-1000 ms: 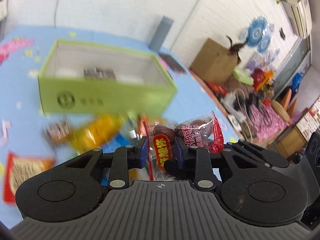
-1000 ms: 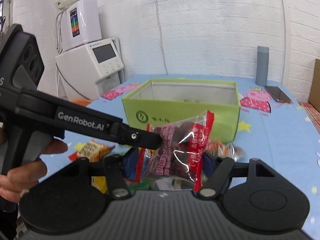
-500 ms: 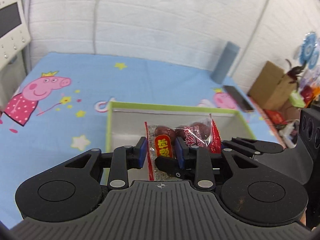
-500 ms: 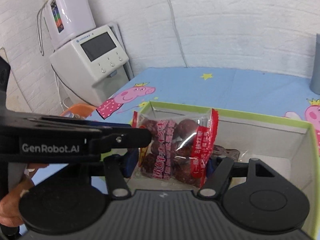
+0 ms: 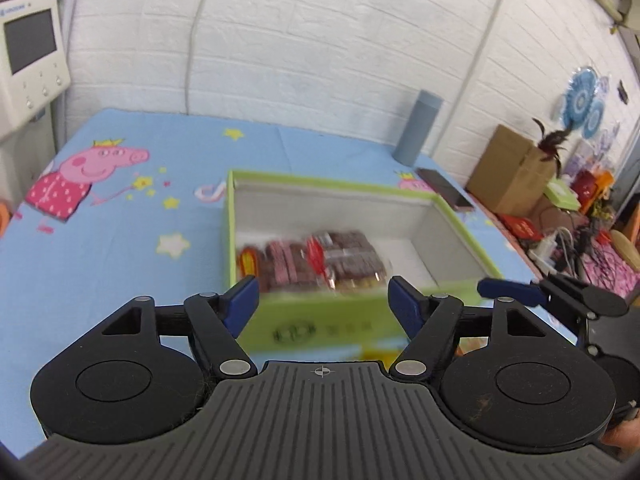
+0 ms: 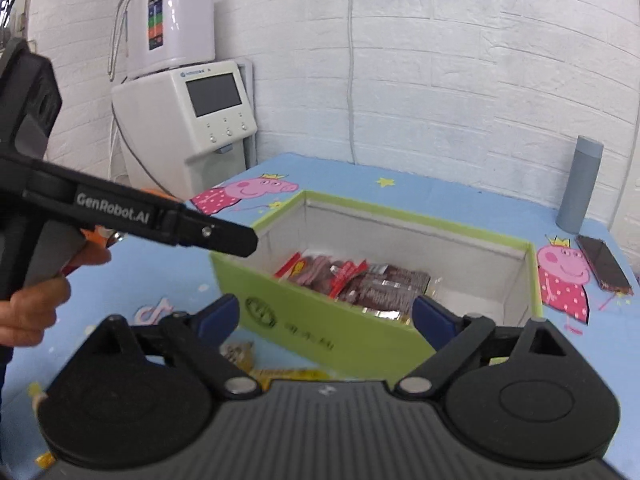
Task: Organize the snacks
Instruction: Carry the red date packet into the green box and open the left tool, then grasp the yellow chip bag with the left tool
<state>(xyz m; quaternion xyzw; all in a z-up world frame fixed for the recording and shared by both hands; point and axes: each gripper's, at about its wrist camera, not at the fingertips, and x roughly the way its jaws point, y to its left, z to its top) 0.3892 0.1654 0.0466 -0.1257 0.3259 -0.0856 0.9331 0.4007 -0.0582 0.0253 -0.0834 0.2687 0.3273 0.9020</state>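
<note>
Both hand-held grippers at the open green cardboard box (image 5: 320,320) with white inner walls, which stands on the desk (image 5: 100,248) under a blue cartoon-print cloth. The left hand-held gripper (image 5: 322,300) and the right hand-held gripper (image 6: 326,316) have both just been opening; half a second earlier each was clamped on a clear red-edged snack packet of dark fruit, and now the blue pads of each stand well apart with nothing between them. The two packets, the left-hand packet (image 6: 310,272) and the right-hand packet (image 6: 384,284), lie side by side on the box floor toward its near wall, blurred in the left wrist view. The release reads as one finished placement for each hand; a few more wrappers (image 6: 240,354) show on the cloth in front of the box, so the sorting is judged unfinished. The box rim sits just beyond both sets of fingertips, and the near wall is the edge most likely to catch a pad on withdrawal. The far part of the box floor is bare, leaving room for further packets. The two tools are close together, the left one crossing the upper left of the right wrist view, so pulling back apart is advisable. A grey cylinder (image 6: 580,184) and a dark phone (image 6: 604,264) rest beyond the box, well clear of the working area
</note>
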